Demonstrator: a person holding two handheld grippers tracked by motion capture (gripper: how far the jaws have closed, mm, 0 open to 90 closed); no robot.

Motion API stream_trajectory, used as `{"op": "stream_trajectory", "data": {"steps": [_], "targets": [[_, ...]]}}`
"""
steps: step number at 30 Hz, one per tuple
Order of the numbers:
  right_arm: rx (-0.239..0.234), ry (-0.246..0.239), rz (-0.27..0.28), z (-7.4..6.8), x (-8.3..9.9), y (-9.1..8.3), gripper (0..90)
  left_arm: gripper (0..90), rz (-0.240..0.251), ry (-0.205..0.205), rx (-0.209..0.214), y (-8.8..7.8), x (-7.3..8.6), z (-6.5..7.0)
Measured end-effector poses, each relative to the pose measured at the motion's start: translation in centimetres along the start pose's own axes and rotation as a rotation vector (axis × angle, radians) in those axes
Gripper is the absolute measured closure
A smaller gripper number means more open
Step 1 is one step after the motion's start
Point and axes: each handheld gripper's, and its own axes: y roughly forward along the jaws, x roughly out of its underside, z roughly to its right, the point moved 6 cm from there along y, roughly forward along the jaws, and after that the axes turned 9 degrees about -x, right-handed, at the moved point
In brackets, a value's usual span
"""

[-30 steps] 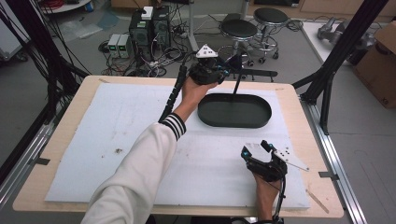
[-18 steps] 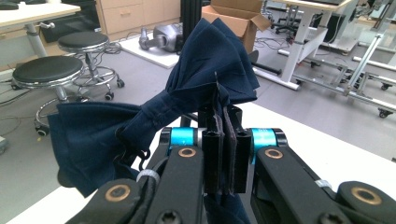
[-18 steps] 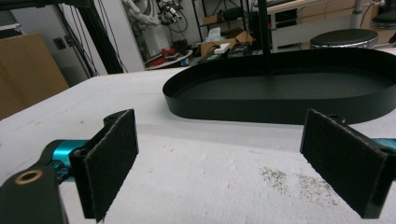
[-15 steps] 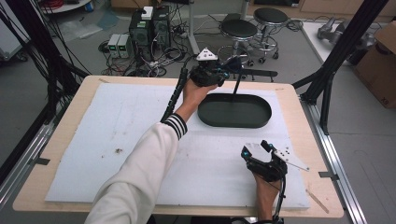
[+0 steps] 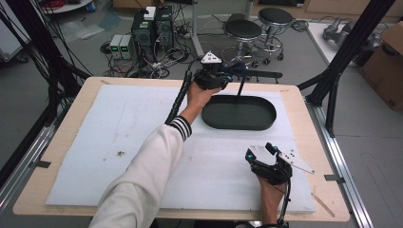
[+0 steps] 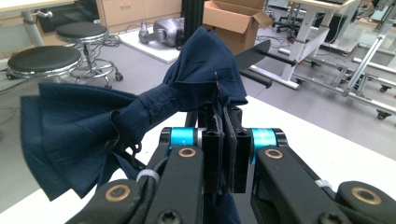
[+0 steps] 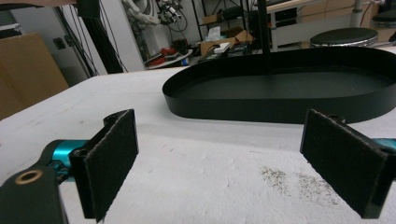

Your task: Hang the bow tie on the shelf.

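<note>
Navy cloth is clamped between the jaws of the left claw, raised above the far rim of the black tray. The right claw rests on the counter, jaws spread, empty. Risk: the thin pinched fold may slip, dropping the cloth beyond the tray.
</note>
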Motion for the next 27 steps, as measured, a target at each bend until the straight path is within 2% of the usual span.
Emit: {"op": "stream_trajectory", "data": {"steps": [3,6,9,13,15,19,27], "targets": [[-0.001,0.005,0.000,0.0,0.0,0.0,10.4,86.9,0.023,-0.006,-0.001,-0.4,-0.6,-0.4],[-0.001,0.001,0.002,0.1,0.0,0.0,10.4,86.8,0.002,0.004,-0.014,-0.5,-0.3,-1.0],[-0.001,0.002,-0.001,0.1,0.0,0.0,10.4,86.8,-0.003,-0.013,-0.014,-0.4,-0.2,-1.1],[-0.001,0.001,0.000,0.1,0.0,0.0,10.4,86.8,-0.016,0.010,-0.002,0.2,0.3,-0.3],[-0.001,0.002,0.000,0.1,0.0,0.0,10.4,86.8,-0.020,0.007,-0.001,0.4,0.5,-0.1],[0.001,-0.002,-0.001,0.1,0.0,0.0,10.4,86.8,-0.038,0.012,0.001,0.7,1.0,0.1],[-0.003,0.002,-0.001,0.1,0.0,0.0,10.4,86.9,-0.031,0.014,0.004,0.6,1.3,0.2]]}}
